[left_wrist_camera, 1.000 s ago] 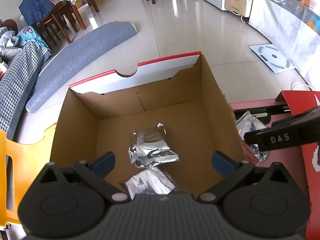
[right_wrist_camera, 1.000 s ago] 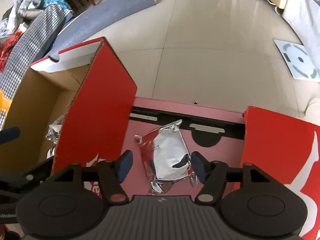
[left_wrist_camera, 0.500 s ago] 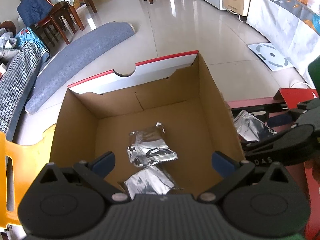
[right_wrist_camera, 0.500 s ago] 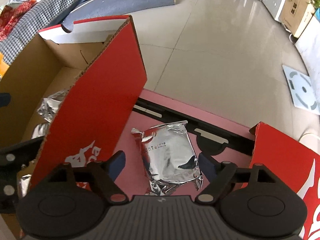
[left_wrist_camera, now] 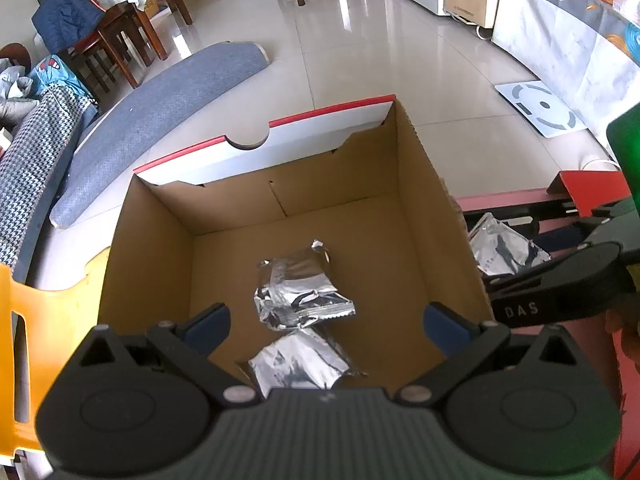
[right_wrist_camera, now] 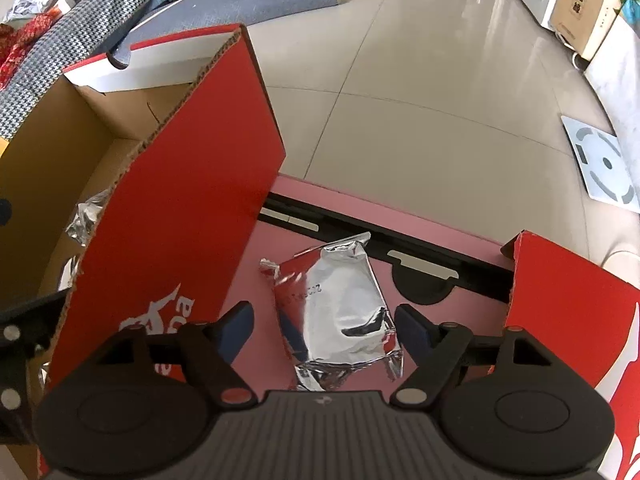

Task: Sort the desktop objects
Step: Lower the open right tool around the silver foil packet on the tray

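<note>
Two hand-held grippers over an open cardboard box and a pink tabletop, each with its fingers spread and nothing between them.

On the left, the left gripper hangs open above the cardboard box, whose four brown walls stand upright around a roomy floor; two crumpled foil packets lie there, one packet between the blue fingertips and a nearer packet just in front of the gripper body. To the right, outside the box's red wall, the right gripper is open on both sides of a third foil packet lying flat on the pink tabletop, with another red flap beyond. Only the left view shows the box floor fully; only the right view shows the printed date on the third packet.
</note>
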